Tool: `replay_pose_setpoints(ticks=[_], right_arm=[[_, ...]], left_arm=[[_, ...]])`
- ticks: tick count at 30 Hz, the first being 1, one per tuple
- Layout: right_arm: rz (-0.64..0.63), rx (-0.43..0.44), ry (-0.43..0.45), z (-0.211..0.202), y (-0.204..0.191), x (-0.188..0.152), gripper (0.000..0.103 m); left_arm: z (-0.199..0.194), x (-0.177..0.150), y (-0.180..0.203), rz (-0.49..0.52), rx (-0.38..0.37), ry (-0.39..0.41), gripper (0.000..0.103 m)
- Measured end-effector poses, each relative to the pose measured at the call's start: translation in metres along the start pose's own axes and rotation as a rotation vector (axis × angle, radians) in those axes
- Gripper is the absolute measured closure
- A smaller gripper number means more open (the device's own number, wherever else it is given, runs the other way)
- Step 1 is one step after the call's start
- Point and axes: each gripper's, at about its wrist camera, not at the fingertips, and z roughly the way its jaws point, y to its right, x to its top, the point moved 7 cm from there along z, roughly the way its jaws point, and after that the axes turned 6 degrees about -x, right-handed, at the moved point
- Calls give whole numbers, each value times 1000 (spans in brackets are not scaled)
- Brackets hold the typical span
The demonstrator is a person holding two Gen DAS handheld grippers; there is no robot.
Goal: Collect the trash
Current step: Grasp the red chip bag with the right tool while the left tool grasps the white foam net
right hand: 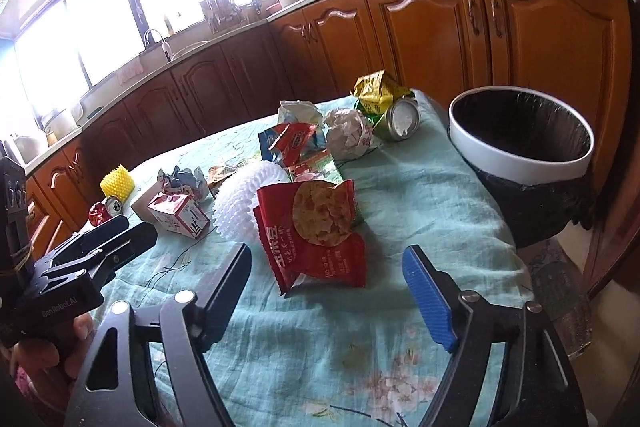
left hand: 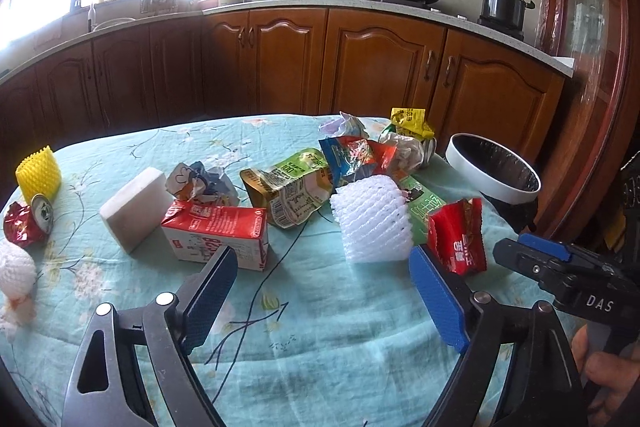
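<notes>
Two sets of jaws open, nothing grabbed yet, trash all over the teal flowered tablecloth [right hand: 420, 211].
Right gripper [right hand: 328, 271] lines up on the red crinkly snack wrapper [right hand: 316, 227]; next I close on it, then the white-rimmed bin [right hand: 520, 163]. Left gripper [left hand: 320, 279] faces the white foam fruit net [left hand: 370, 219].

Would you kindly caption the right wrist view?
Open right gripper approaching red snack wrapper near lined bin.
</notes>
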Motion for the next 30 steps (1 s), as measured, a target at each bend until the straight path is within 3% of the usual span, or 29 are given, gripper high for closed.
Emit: replay_pose_setpoints(ticks=[3, 8, 12, 14, 18, 21, 30], right_arm=[[42, 32, -69, 22, 10, 3, 43], [49, 61, -118, 48, 18, 6, 53], [59, 101, -159, 58, 22, 3, 93], [52, 98, -162, 57, 25, 3, 95], [48, 94, -149, 47, 30, 3, 97], [57, 86, -129, 37, 34, 6, 97], [106, 54, -11, -2, 60, 36, 97]], left_arm=[[21, 9, 1, -2, -18, -31, 18], [56, 19, 6, 14, -41, -79, 18], [83, 23, 9, 17, -68, -134, 30], [96, 23, 10, 19, -86, -157, 40], [109, 22, 12, 10, -127, -186, 77], [107, 26, 12, 8, -141, -165, 91], [76, 42, 38, 41, -212, -87, 96]])
